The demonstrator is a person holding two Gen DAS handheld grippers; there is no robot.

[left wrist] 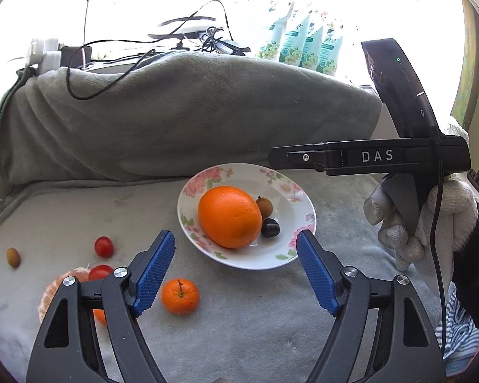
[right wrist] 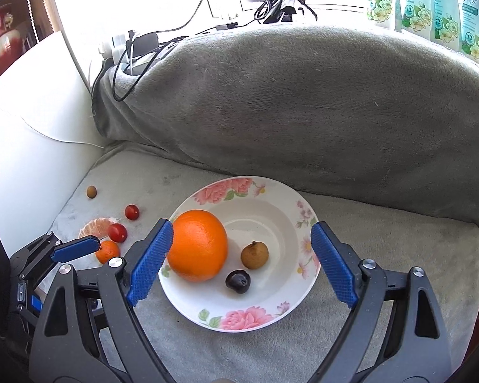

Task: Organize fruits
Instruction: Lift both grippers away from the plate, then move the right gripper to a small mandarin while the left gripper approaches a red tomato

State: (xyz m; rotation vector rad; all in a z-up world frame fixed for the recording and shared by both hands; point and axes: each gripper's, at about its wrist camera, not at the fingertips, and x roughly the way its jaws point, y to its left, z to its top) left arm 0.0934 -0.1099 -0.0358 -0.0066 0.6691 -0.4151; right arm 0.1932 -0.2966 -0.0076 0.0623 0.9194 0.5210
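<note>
Where the grey plush cushion [right wrist: 383, 249] flattens sits a white floral-rimmed ceramic bowl [right wrist: 281, 306] holding a large orange [right wrist: 198, 245], a small brown fruit [right wrist: 254, 254] and a dark plum [right wrist: 238, 281]. Right hand-held gripper [right wrist: 241, 261] straddles it, wide apart, empty. Left hand-held gripper [left wrist: 236, 274] likewise empty, a small mandarin [left wrist: 179, 296] between its jaws' line.

plate [right wrist: 306, 223]: white, pink roses, green leaves on rim
big orange [right wrist: 198, 245]: bright orange
small round fruit [right wrist: 254, 254]: brown
plum-like fruit [right wrist: 237, 281]: dark purple
mandarin [left wrist: 180, 296]: orange, green stem
cherry tomatoes [left wrist: 103, 246]: red
blanket [right wrist: 303, 102]: grey plush
gripper pads [right wrist: 150, 265]: blue, ribbed
glove [left wrist: 456, 210]: white knit
pouches [right wrist: 444, 3]: pale teal, white flowers
</note>
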